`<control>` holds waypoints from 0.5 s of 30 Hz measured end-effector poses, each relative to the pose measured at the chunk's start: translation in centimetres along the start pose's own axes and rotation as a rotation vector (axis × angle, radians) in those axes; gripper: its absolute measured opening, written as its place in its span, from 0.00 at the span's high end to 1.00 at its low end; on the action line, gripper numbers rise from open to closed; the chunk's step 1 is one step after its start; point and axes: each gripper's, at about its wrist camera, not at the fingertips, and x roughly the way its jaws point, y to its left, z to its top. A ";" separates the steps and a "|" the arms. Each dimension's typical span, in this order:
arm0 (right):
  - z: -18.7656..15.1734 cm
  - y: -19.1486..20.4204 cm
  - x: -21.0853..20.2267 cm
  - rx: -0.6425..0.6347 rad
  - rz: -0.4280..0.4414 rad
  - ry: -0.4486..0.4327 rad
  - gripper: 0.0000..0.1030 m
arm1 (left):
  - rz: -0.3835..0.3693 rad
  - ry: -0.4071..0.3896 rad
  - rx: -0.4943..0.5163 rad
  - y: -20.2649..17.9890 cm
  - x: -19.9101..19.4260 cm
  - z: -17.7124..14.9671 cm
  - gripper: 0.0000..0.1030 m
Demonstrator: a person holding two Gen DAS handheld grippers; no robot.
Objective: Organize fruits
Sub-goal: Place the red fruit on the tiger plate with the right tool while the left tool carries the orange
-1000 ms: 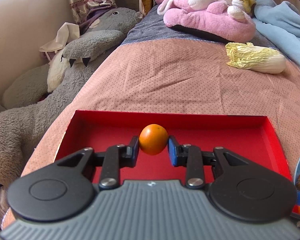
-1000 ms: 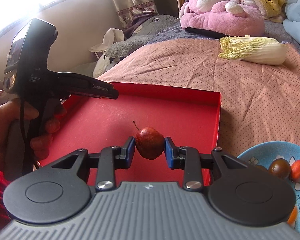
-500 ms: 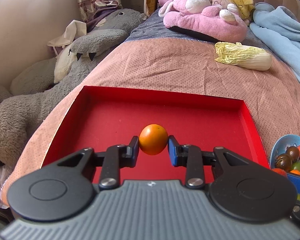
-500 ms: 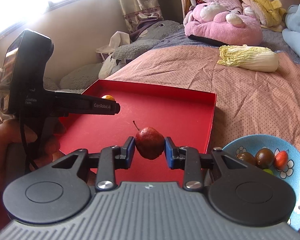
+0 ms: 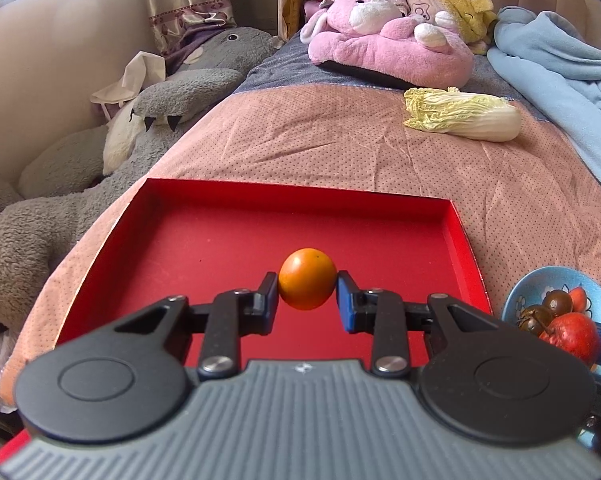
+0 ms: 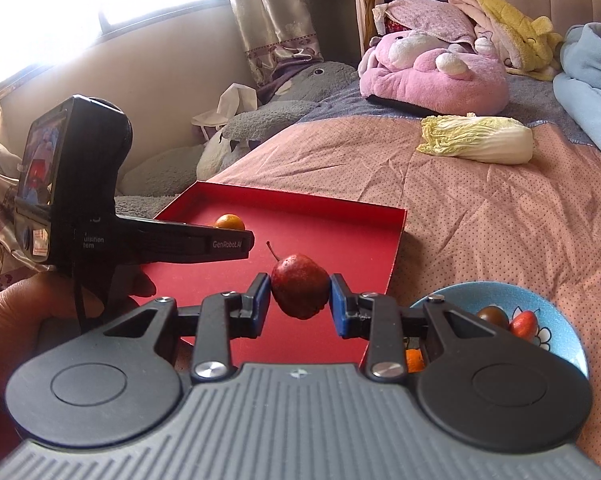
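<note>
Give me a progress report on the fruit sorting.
Done: nothing lies in the red tray yet. In hand: the left gripper holds an orange fruit, the right gripper a red fruit, both over the tray. Left: several fruits in the blue bowl.

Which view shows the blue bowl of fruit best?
The right wrist view: the blue bowl shows its floral rim and several small fruits. The left wrist view catches the bowl only at its right edge, partly hidden by the red pear.

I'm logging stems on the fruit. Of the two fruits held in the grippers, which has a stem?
The dark red fruit in the right gripper; a thin stem sticks up from it. The orange fruit in the left gripper shows none.
</note>
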 end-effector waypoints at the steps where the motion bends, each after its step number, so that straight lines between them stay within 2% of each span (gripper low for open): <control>1: -0.1 -0.3 -0.3 0.005 -0.004 -0.002 0.64 | -0.004 -0.001 0.000 -0.3 -0.1 0.0 0.67; 15: -1.9 -6.1 -3.2 0.089 -0.114 -0.009 0.64 | -0.028 -0.011 0.061 -3.5 0.0 -0.3 0.67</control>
